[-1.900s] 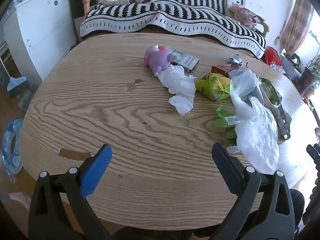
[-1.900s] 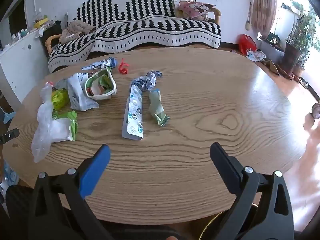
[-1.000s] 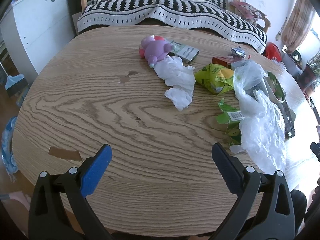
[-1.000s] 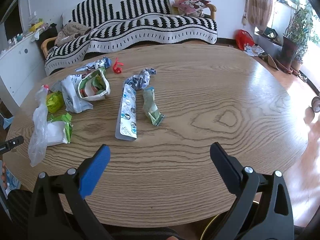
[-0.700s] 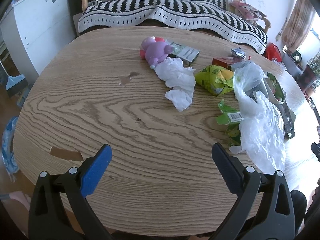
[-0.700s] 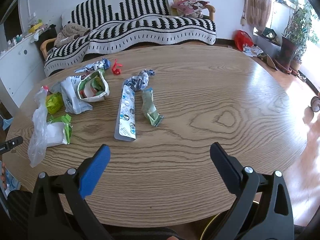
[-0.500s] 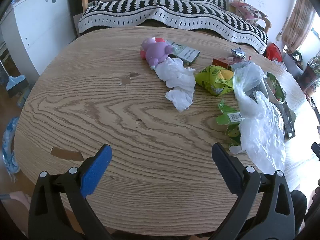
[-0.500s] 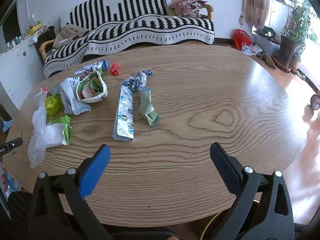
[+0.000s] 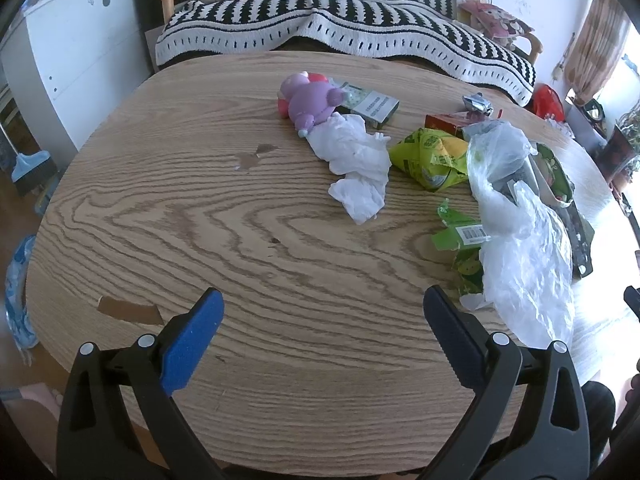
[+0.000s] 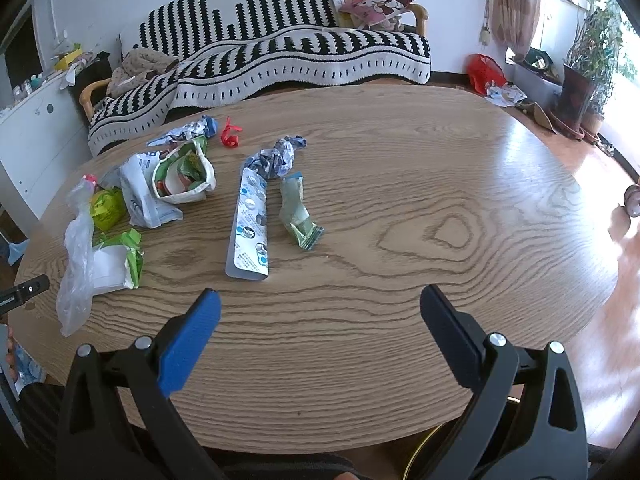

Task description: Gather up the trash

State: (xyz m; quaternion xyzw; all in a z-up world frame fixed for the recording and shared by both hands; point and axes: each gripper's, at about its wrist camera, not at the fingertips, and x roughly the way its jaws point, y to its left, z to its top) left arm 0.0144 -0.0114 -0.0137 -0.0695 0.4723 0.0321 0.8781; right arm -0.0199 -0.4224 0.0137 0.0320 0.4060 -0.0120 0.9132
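Trash lies scattered on an oval wooden table [image 9: 168, 216]. In the left wrist view a crumpled white tissue [image 9: 354, 160] sits beside a yellow-green wrapper [image 9: 430, 156], a clear plastic bag [image 9: 520, 232] and a green labelled wrapper [image 9: 460, 236]. The right wrist view shows a long silver-blue blister strip [image 10: 250, 224], a pale green wrapper [image 10: 298, 216], a crumpled blue-white wrapper [image 10: 278, 156] and an open green snack bag [image 10: 184, 178]. My left gripper [image 9: 322, 328] and my right gripper [image 10: 318, 326] both stand open over the near table edge, holding nothing.
A purple plush toy [image 9: 312, 98] and a small green-white box [image 9: 370, 106] lie at the table's far side. A striped sofa [image 10: 280, 52] stands behind the table, a white cabinet [image 9: 72, 48] to the left. Potted plants [image 10: 592, 68] stand at the right.
Both cameras have drifted slightly: the table contents sit a little differently in the frames. Both grippers stay open and nothing on the table has moved.
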